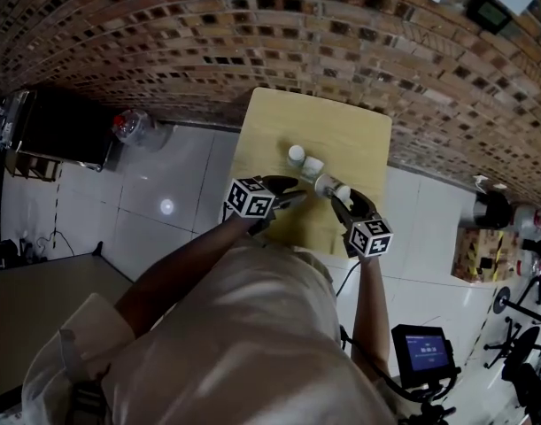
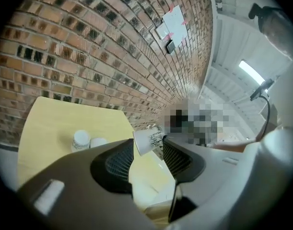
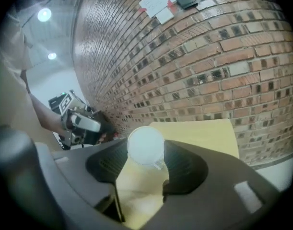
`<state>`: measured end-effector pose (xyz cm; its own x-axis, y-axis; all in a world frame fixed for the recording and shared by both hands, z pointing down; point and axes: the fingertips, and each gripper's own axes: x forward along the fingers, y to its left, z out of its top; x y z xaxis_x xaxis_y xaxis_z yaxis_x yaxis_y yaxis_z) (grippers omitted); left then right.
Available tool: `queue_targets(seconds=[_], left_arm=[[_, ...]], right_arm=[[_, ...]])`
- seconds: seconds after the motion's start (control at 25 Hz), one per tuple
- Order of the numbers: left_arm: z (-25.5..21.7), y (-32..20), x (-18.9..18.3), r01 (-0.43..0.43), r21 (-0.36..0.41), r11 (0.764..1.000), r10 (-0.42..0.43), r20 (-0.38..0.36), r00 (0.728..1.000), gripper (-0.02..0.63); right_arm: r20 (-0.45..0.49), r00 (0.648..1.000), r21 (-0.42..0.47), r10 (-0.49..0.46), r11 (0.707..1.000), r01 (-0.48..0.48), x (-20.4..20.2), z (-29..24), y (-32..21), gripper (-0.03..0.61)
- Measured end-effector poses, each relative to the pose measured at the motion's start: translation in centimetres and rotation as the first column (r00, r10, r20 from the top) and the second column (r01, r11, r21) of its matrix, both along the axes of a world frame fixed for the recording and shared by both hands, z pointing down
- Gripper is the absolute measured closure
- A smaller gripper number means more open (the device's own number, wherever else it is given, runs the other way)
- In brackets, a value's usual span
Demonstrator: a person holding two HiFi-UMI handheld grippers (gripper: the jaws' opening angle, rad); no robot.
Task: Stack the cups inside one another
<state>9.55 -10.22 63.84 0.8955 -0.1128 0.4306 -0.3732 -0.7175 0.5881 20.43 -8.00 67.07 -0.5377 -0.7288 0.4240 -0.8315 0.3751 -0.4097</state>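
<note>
Two white paper cups stand side by side on the yellow table (image 1: 279, 122): one (image 1: 295, 154) upside down, the other (image 1: 313, 165) beside it; they show again in the left gripper view as cup (image 2: 81, 139) and cup (image 2: 98, 142). My right gripper (image 1: 334, 193) is shut on a third white cup (image 1: 326, 185), held above the table's near part; its round end (image 3: 145, 145) sits between the jaws of the right gripper (image 3: 145, 159). My left gripper (image 1: 289, 195) is open just left of it. That printed cup (image 2: 145, 139) shows beyond the left gripper (image 2: 148, 151), untouched by it.
A brick wall (image 1: 252, 34) runs behind the table, with papers (image 3: 160, 4) pinned to it. Pale floor tiles (image 1: 164, 193) lie to the left, with a dark cabinet (image 1: 57, 127). A machine with a screen (image 1: 425, 348) stands at the lower right.
</note>
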Motion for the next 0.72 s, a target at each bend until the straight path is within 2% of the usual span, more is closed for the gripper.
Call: queue_targets(seconds=[0.16, 0.32, 0.52, 0.72], left_arm=[[0.2, 0.8, 0.9, -0.039, -0.017, 0.999, 0.039, -0.005, 0.999, 0.387], [-0.1, 1.6, 1.5, -0.057, -0.024, 0.998, 0.057, -0.020, 0.998, 0.379], [-1.6, 2.8, 2.5, -0.090, -0.032, 0.995, 0.086, -0.091, 0.992, 0.380], [-2.7, 3.8, 3.0, -0.115, 0.014, 0.993, 0.116, -0.120, 0.986, 0.417]], right_arm=[[0.103, 0.995, 0.037, -0.010, 0.999, 0.006, -0.3, -1.9, 0.5, 0.337], [0.222, 0.975, 0.055, -0.031, 0.998, 0.020, -0.9, -3.4, 1.2, 0.337], [0.315, 0.948, 0.061, -0.044, 0.998, 0.027, -1.3, -4.6, 2.3, 0.337], [0.420, 0.906, 0.047, -0.047, 0.998, 0.030, -1.9, -5.0, 3.4, 0.338]])
